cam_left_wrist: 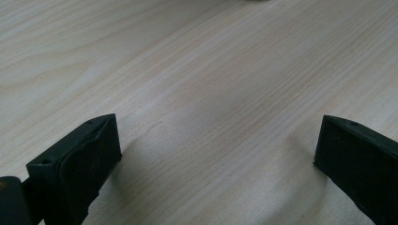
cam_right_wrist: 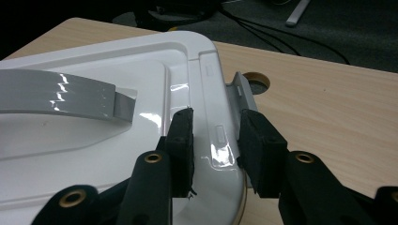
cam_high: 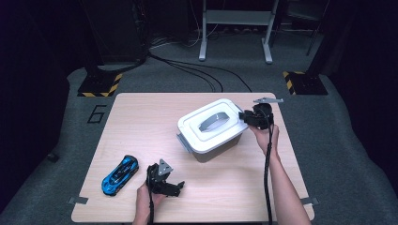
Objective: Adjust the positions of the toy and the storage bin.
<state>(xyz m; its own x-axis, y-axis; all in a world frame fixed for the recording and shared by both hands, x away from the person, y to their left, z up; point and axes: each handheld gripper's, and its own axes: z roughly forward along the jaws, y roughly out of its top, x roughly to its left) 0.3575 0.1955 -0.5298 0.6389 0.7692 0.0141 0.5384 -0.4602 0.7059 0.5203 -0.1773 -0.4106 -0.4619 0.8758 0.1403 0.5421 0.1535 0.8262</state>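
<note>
At the table's near edge, the left gripper (cam_high: 179, 186) rests low over bare wood, its jaws spread wide with nothing between them. Just to its left lies a blue toy car (cam_high: 120, 174). Farther off, right of centre, sits a white box (cam_high: 213, 131) with a grey handle (cam_high: 213, 121). The right gripper (cam_right_wrist: 213, 140) is closed on the lid's right rim (cam_right_wrist: 217, 136), beside a grey latch (cam_right_wrist: 244, 91).
</note>
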